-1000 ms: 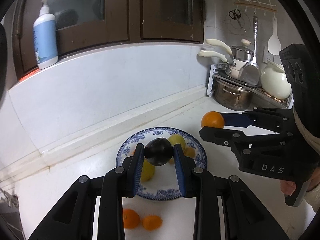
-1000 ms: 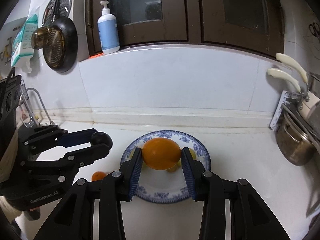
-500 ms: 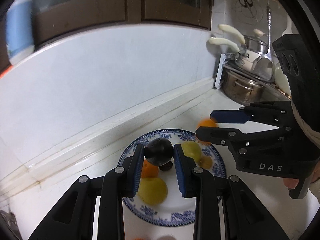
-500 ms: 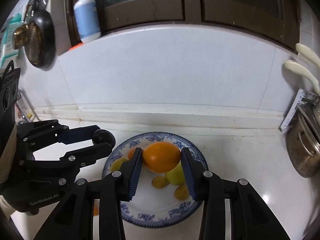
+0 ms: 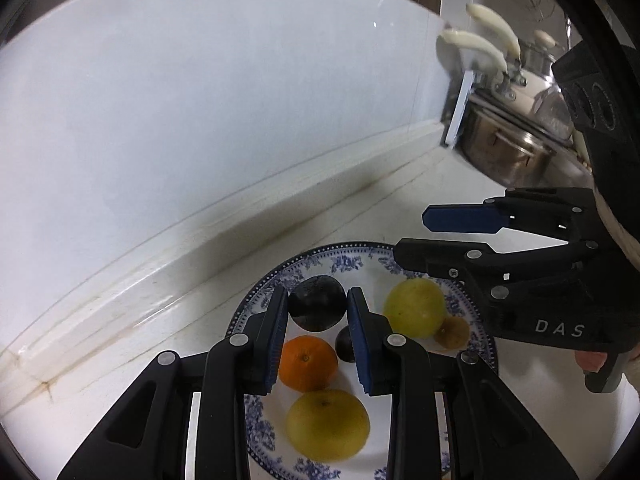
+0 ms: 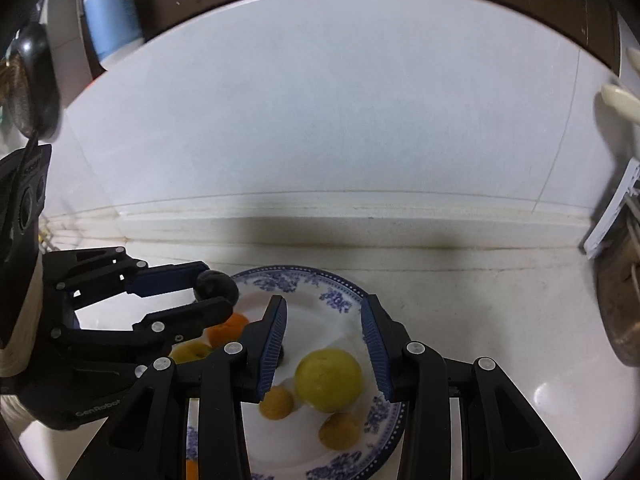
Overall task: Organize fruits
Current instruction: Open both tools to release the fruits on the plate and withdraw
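Nearest the left camera, a big yellow fruit (image 5: 327,424) and an orange (image 5: 307,363) sit on the blue-patterned plate (image 5: 344,262). Right above them the left claw (image 5: 317,298) is clenched on a dark plum (image 5: 317,309), so the plum hangs straight over the plate's left half. My guess is the next move is just down and let go. Best gap looks like the bare white patch past the orange, toward the far rim.

The right claw (image 6: 324,304) is spread and gripping nothing that I can see; a yellow-green fruit (image 6: 328,380) lies on the plate under it. It crowds the right side, so keep left.

Beyond the plate it's bare bench (image 5: 160,320), then the wall (image 5: 200,120).
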Demonstrator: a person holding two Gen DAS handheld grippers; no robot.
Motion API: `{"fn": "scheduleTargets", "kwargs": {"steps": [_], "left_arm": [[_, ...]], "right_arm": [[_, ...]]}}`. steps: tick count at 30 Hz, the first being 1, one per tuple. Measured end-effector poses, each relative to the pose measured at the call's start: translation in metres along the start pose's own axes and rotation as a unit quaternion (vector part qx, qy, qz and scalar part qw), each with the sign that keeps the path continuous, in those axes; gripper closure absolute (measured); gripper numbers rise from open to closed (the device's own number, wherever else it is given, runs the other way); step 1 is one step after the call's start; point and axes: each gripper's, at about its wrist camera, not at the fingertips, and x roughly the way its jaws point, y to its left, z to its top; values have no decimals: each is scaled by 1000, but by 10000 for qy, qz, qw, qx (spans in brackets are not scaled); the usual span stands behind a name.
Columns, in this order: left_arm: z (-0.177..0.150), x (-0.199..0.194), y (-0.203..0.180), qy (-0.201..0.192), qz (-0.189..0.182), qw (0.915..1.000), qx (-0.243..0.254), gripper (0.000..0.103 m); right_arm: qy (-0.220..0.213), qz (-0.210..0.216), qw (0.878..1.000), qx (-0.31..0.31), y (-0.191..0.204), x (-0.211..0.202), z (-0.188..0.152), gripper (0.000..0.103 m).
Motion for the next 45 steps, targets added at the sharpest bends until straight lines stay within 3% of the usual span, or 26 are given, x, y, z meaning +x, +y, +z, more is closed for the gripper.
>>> {"fn": "scheduleTargets", "kwargs": {"steps": [7, 10, 12, 15, 22, 26, 35, 45], "left_arm": [[2, 16, -1, 173, -102, 9998, 80, 72], [2, 12, -2, 123, -124, 9998, 74, 62], [2, 6, -2, 79, -134, 9999, 60, 62], [2, -8, -1, -24, -119, 9999, -27, 62], [-3, -48, -10, -213, 338, 9992, 30, 62], [-10, -73, -15, -313, 315, 9990, -86, 62], [-40, -129, -19, -577, 334, 9971, -365, 59], [-78, -180, -31, -838, 614, 9937, -414, 59]], "right_arm": [[46, -71, 9999, 98, -9, 11, -1, 63], [14, -132, 9999, 72, -10, 9, -1, 63], [-42, -173, 9998, 31, -8, 4, -2, 63], [-126, -234, 9996, -30, -4, -3, -3, 63], [-423, -238, 9988, 19, 6, -33, -10, 63], [-534, -198, 9984, 27, 16, -50, -16, 63], [-812, -147, 9966, -24, 48, -97, -37, 62], [-951, -17, 9952, -234, 88, -137, -69, 62]]}}
